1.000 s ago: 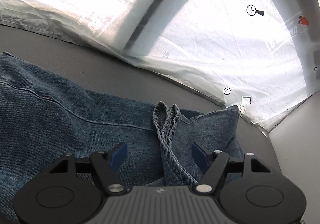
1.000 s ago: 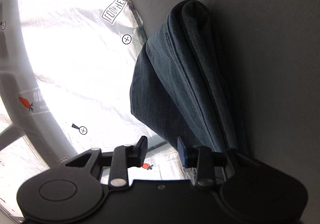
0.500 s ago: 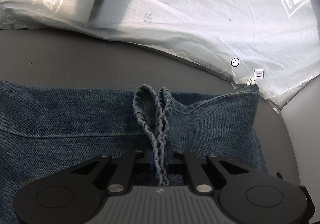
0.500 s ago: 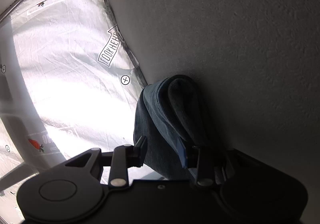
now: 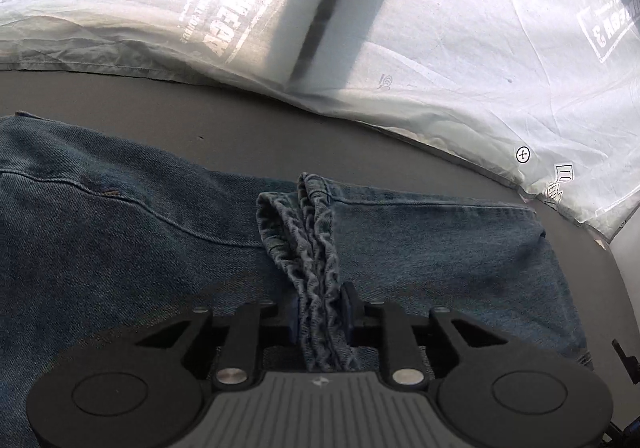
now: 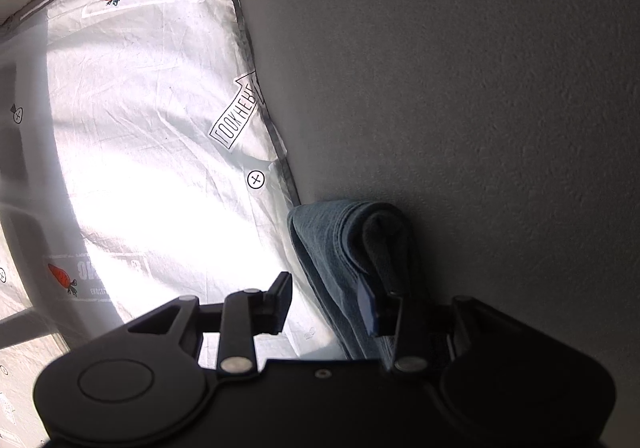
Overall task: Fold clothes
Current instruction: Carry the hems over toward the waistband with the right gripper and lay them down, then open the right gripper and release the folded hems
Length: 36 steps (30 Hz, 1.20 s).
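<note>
My left fingers point(image 5: 320, 314) are easing apart around the bunched hem point(image 5: 310, 236) of the jeans point(image 5: 120, 232) lying on the grey table point(image 5: 248, 127). My right fingers point(image 6: 326, 302) stand part-open, denim between them. I should lay both edges flush before letting go.

Left gripper point(image 5: 320, 314) jaws, opening, flank the jeans' point(image 5: 120, 248) bunched hem point(image 5: 308, 232).

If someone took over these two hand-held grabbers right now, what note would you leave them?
Left gripper: jaws opening, bunched hem of the blue denim jeans between them; pads look still touching.
Right gripper: jaws apart, a fold of the same denim beside one pad; grip unclear.
Jeans lie on the grey tabletop, below the white printed sheet.
Done: hem brought over the jeans.
Left: release, smooth, finish folding.
</note>
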{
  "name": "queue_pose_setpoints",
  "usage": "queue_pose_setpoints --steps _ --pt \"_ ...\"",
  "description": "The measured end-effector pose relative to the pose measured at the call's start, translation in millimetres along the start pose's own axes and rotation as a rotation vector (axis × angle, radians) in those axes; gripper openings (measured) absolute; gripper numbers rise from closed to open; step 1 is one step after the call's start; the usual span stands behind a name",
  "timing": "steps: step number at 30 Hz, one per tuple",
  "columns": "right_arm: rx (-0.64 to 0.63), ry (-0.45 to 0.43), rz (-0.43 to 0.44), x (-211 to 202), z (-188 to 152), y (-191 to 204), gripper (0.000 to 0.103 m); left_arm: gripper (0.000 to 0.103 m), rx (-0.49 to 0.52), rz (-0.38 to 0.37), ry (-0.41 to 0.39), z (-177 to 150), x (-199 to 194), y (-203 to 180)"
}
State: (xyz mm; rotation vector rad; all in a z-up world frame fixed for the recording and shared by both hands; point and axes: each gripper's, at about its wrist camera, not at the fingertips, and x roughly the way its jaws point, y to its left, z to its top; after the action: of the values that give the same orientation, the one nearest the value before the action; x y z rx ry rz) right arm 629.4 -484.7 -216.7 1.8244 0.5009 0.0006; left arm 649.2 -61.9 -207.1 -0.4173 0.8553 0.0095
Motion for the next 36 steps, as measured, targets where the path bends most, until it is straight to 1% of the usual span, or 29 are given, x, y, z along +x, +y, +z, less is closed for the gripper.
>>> queue_pose_setpoints --steps 2,4,6,7,9,10,12,16,20,23,24,26,27,29,30,31,32,33,35,36 --pt "-0.077 -0.028 -0.031 -3.7 0.2 4.6 0.04 0.04 -0.02 0.007 -0.011 0.2 -15.3 10.0" --pt "-0.155 -0.064 -0.07 -3.3 -3.0 7.3 0.046 0.044 0.004 0.021 -0.015 -1.9 -24.2 14.2" --pt "-0.253 -0.093 -0.149 -2.7 -0.3 17.9 0.047 0.044 0.03 0.034 -0.012 -4.3 -30.0 17.3" --pt "-0.301 -0.104 -0.186 -6.0 1.8 17.2 0.048 0.044 0.04 0.039 -0.006 -5.9 -30.4 18.1" --pt "-0.376 -0.097 -0.232 -37.8 11.6 -27.9 0.048 0.045 0.05 0.043 0.004 -10.2 -30.8 18.5" --pt "-0.403 -0.092 -0.242 -43.1 17.0 -37.2 0.049 0.045 0.048 0.047 0.005 -13.1 -30.2 18.8" --pt "-0.48 -0.083 -0.275 -33.8 13.6 -32.4 0.053 0.045 0.046 0.053 0.008 -16.3 -27.6 19.8" --pt "-0.668 -0.055 -0.348 -16.7 0.8 -26.9 0.057 0.046 0.096 0.065 0.005 -18.2 -23.8 17.9" --pt "-0.771 -0.06 -0.397 -4.1 -14.8 -23.8 0.06 0.046 0.047 0.056 0.009 -17.3 -29.6 23.0" --pt "-0.812 -0.103 -0.418 -9.6 -28.6 -19.6 0.06 0.046 -0.011 0.043 0.002 -18.3 -44.4 32.6" --pt "-0.855 -0.12 -0.431 -16.6 -36.9 -17.6 0.06 0.047 -0.024 0.044 -0.002 -19.2 -50.8 35.9" --pt "-0.954 -0.153 -0.46 -28.5 -53.8 -12.8 0.065 0.054 -0.07 0.035 -0.015 -21.9 -66.2 45.5" --pt "-1.054 -0.158 -0.486 -25.5 -63.7 -7.2 0.071 0.054 -0.102 0.024 -0.022 -24.6 -74.9 52.0" --pt "-1.227 -0.166 -0.521 -20.9 -84.0 -0.4 0.076 0.054 -0.152 0.017 -0.034 -31.8 -90.7 64.4" --pt "-1.295 -0.162 -0.526 -21.4 -94.8 1.1 0.08 0.054 -0.171 0.024 -0.041 -36.4 -99.6 70.7" --pt "-1.331 -0.148 -0.516 -20.9 -102.1 1.3 0.085 0.054 -0.19 0.031 -0.048 -40.9 -108.5 77.1" --pt "-1.361 -0.131 -0.507 -23.1 -110.8 0.6 0.087 0.054 -0.209 0.038 -0.055 -45.5 -117.4 83.4" --pt "-1.388 -0.114 -0.499 -24.7 -118.7 -0.2 0.089 0.054 -0.216 0.044 -0.062 -49.4 -124.7 88.2" --pt "-1.447 -0.089 -0.5 -17.7 -133.8 -4.3 0.095 0.054 -0.212 0.031 -0.075 -57.1 -140.3 96.7" --pt "-1.475 -0.085 -0.5 -15.2 -141.3 -7.4 0.103 0.056 -0.209 0.051 -0.083 -60.4 -148.2 99.4"
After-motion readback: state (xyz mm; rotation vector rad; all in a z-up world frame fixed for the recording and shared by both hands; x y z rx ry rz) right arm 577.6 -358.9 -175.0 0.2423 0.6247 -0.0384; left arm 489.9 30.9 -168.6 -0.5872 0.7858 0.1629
